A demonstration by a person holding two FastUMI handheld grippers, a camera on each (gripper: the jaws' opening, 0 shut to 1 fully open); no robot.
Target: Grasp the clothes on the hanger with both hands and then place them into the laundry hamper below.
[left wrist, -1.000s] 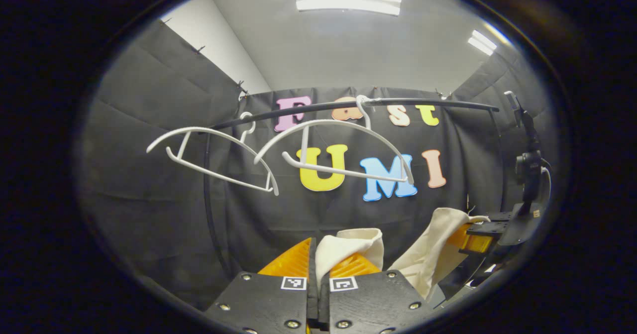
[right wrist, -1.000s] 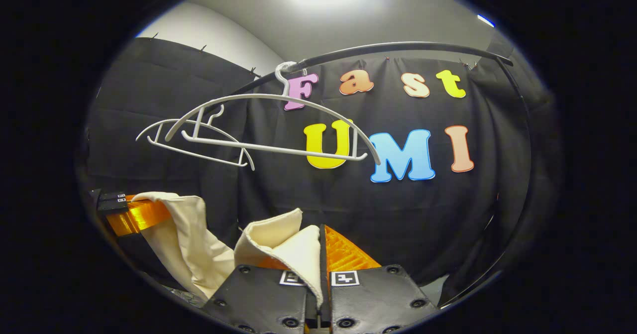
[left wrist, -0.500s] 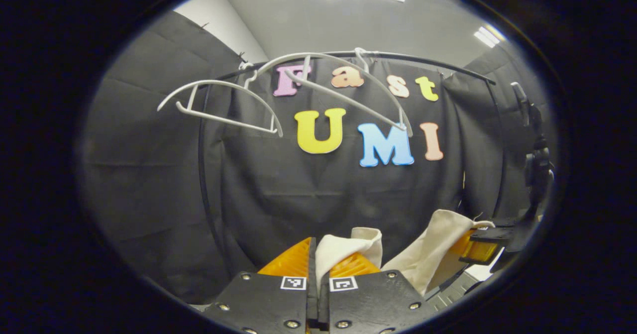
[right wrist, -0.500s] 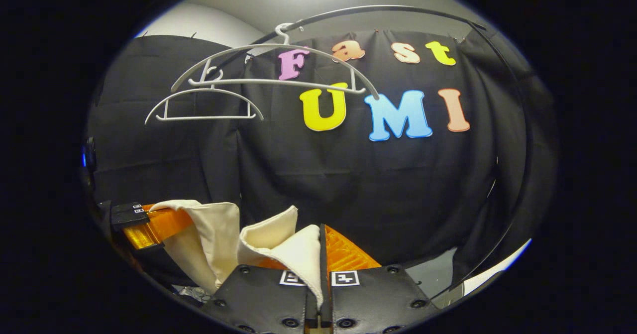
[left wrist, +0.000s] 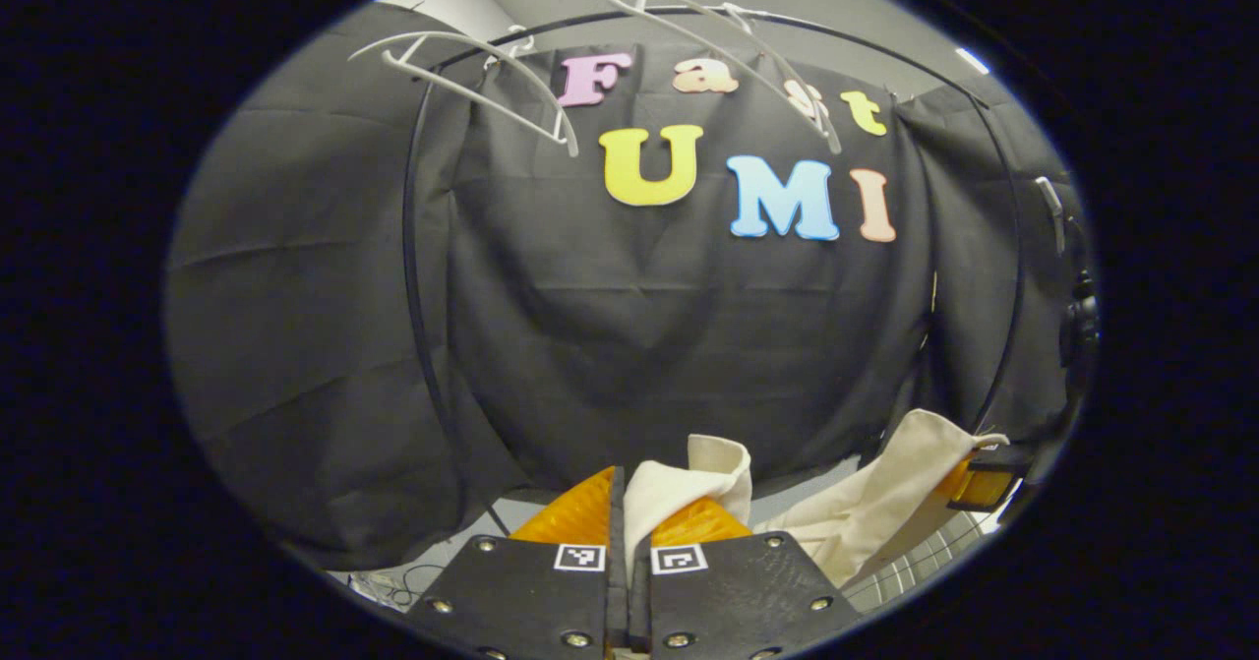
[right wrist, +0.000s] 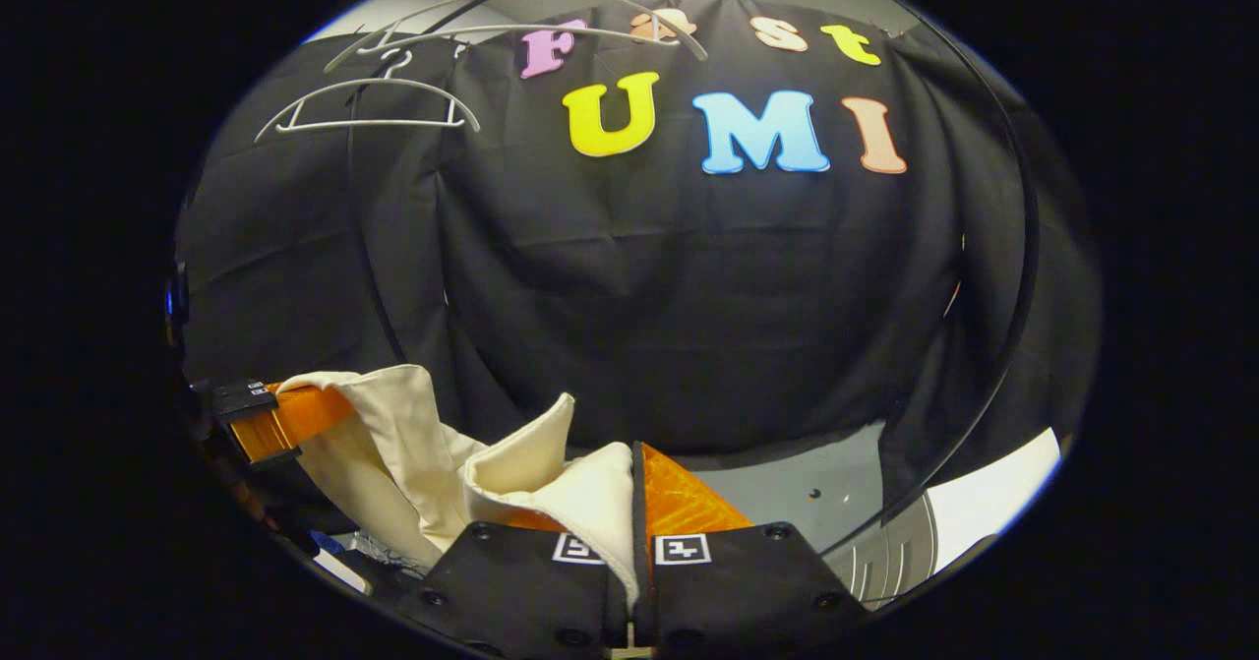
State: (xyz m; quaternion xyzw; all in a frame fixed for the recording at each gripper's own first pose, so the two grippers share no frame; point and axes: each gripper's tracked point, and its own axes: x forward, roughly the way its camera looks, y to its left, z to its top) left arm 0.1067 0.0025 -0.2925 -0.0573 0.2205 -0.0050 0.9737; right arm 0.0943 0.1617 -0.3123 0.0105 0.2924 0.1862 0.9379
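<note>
A cream garment (left wrist: 679,488) is pinched in my left gripper (left wrist: 628,503), which is shut on a fold of it at the bottom of the left gripper view. The cloth runs right to the other gripper (left wrist: 984,483), also clamped on it. In the right gripper view my right gripper (right wrist: 634,503) is shut on the same cream garment (right wrist: 580,488), which sags left to the other gripper (right wrist: 275,414). Two bare white hangers (left wrist: 472,80) (left wrist: 728,45) hang from the black rail (left wrist: 885,50) high above. A grid-patterned rim of what may be the hamper (left wrist: 934,557) shows low right.
The rail's black upright post (left wrist: 418,276) stands at left in the left gripper view, and its curved end (right wrist: 1023,247) at right in the right gripper view. Grey floor (right wrist: 797,493) and a white edge (right wrist: 993,498) lie below. Cables (left wrist: 393,581) lie on the floor.
Both grippers have come down with the garment: the hangers and rail have slid up toward the top of both views, and floor now shows below. The near hanger is swinging.
</note>
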